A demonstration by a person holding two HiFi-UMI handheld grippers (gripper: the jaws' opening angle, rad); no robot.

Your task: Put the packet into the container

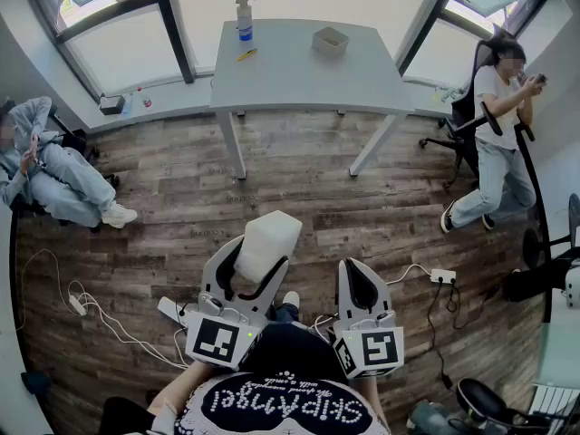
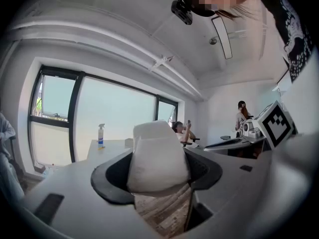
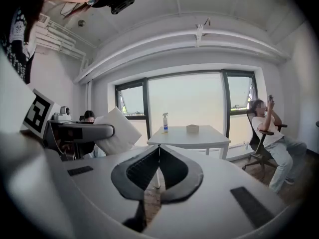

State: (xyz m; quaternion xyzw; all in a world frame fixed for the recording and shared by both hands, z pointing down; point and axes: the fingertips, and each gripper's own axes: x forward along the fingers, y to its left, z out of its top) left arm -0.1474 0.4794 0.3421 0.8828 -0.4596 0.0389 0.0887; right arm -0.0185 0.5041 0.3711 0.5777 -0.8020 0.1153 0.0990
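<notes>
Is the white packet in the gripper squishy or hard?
Probably squishy: the packet looks puffy, with rounded corners, where the left gripper holds it. Likely light too, since its top stands up past the gripper without sagging. Its surface looks dull, so it is perhaps not slippery.

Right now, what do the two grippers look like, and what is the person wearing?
Both the left gripper and the right gripper are light grey shells with curved jaws lined in ribbed black pads. Each carries a white cube printed with black square markers. The person wears a black shirt with white lettering.
</notes>
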